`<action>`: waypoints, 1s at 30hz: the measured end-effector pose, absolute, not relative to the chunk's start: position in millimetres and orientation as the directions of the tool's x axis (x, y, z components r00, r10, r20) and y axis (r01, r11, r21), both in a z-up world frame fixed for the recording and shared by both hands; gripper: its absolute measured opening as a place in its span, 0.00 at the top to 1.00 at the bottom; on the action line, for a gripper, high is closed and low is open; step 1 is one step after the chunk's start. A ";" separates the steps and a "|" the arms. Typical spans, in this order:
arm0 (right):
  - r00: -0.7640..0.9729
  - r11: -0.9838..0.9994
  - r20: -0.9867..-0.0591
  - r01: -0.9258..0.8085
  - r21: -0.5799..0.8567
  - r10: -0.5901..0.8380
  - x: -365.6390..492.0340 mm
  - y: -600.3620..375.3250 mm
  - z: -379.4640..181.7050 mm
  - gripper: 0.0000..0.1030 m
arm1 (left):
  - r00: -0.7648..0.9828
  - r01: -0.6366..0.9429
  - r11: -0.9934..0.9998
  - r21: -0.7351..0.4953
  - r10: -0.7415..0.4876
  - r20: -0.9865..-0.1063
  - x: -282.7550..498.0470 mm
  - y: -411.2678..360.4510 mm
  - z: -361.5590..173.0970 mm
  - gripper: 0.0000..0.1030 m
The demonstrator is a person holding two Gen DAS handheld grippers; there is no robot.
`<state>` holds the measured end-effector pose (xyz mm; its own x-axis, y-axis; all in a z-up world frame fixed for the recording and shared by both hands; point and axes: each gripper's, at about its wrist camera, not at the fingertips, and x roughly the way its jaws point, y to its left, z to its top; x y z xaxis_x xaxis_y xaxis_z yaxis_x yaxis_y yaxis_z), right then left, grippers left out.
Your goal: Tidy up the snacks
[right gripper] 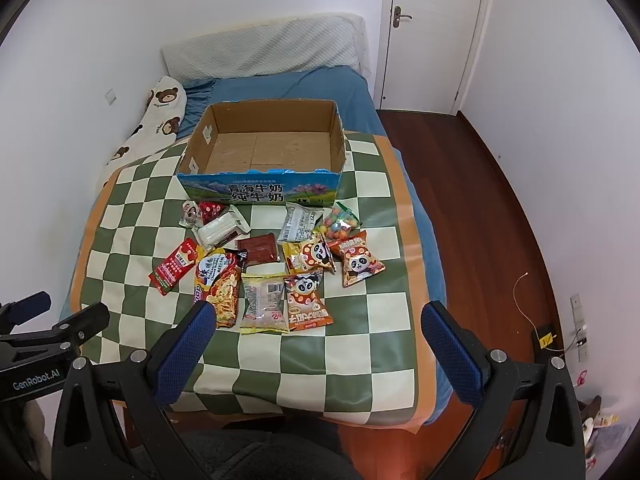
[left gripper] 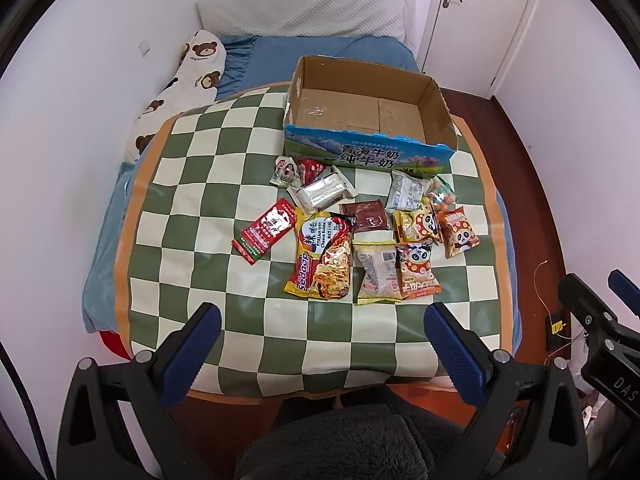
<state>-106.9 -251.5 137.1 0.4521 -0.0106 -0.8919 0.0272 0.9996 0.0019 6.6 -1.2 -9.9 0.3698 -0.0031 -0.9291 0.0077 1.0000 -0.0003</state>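
An empty cardboard milk box (left gripper: 360,116) (right gripper: 264,148) stands at the far side of a green checkered cloth (left gripper: 200,184) (right gripper: 360,344). Several snack packets lie in front of it: a noodle pack (left gripper: 322,258) (right gripper: 222,284), a red carton (left gripper: 266,230) (right gripper: 174,266), panda biscuit bags (left gripper: 418,272) (right gripper: 306,300), a brown packet (left gripper: 366,216) (right gripper: 258,248), a candy bag (left gripper: 440,198) (right gripper: 340,222). My left gripper (left gripper: 322,344) is open and empty, above the cloth's near edge. My right gripper (right gripper: 318,344) is open and empty, also near the front edge.
The cloth lies on a bed with a blue sheet (left gripper: 316,46) (right gripper: 288,84), a bear-print pillow (left gripper: 188,80) (right gripper: 160,108) at the left and a white headboard (left gripper: 304,10). Wooden floor (right gripper: 472,208) and a door (right gripper: 432,28) are at the right.
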 end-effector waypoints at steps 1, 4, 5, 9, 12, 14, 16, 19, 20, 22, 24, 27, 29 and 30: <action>0.450 1.000 -0.893 0.029 0.003 -0.011 -107.4 -251.6 136.5 0.00 | 0.371 0.011 1.000 0.000 -0.004 -0.929 6.6 -1.5 -10.1 0.00; 0.443 0.999 -0.897 0.038 0.008 -0.010 -106.6 -252.4 134.9 0.00 | 0.374 0.013 1.000 0.000 -0.005 -0.927 5.8 -1.8 -10.3 0.00; 0.443 0.999 -0.897 0.039 0.009 -0.010 -106.9 -251.5 134.9 0.00 | 0.373 0.012 1.000 0.000 -0.004 -0.928 6.1 -2.3 -10.3 0.00; 0.446 0.999 -0.895 0.037 0.011 -0.007 -105.7 -252.7 135.2 0.00 | 0.371 0.010 1.000 -0.001 -0.005 -0.929 7.4 -2.3 -10.2 0.00; 0.451 0.999 -0.893 0.039 0.013 -0.006 -107.2 -250.5 134.9 0.00 | 0.367 0.009 1.000 0.000 -0.004 -0.930 7.0 -4.1 -10.4 0.00; 0.448 0.999 -0.894 0.041 0.017 -0.003 -108.1 -248.9 133.7 0.00 | 0.368 0.011 1.000 0.001 -0.004 -0.930 6.7 -3.5 -10.7 0.00; 0.445 0.999 -0.895 0.041 0.020 -0.001 -107.9 -248.7 133.6 0.00 | 0.370 0.011 1.000 0.000 -0.004 -0.929 7.1 -3.5 -10.6 0.00; 0.445 0.999 -0.896 0.040 0.020 0.001 -108.3 -248.9 135.1 0.00 | 0.377 0.013 1.000 -0.004 -0.009 -0.926 6.8 -1.5 -9.9 0.00; 0.445 0.999 -0.896 0.039 0.022 0.002 -108.5 -249.0 135.6 0.00 | 0.378 0.013 1.000 -0.005 -0.010 -0.926 6.5 -0.4 -9.9 0.00; 0.447 0.999 -0.895 0.037 0.022 0.003 -109.0 -247.6 136.5 0.00 | 0.379 0.014 1.000 -0.007 -0.012 -0.925 6.4 0.4 -10.1 0.00; 0.447 0.999 -0.895 0.036 0.025 0.007 -108.6 -247.7 137.0 0.00 | 0.379 0.013 1.000 -0.006 -0.011 -0.925 6.6 0.0 -9.9 0.00; 0.449 0.999 -0.894 0.037 0.024 0.004 -108.4 -247.1 137.3 0.00 | 0.380 0.013 1.000 -0.011 -0.015 -0.925 6.7 1.7 -9.8 0.00; 0.451 0.999 -0.892 0.039 0.024 0.004 -109.0 -246.6 138.1 0.00 | 0.380 0.014 1.000 -0.013 -0.017 -0.925 4.8 2.9 -9.5 0.00; 0.452 0.999 -0.892 0.038 0.025 0.005 -109.0 -245.9 138.5 0.00 | 0.381 0.015 1.000 -0.014 -0.018 -0.925 5.1 2.8 -9.3 0.00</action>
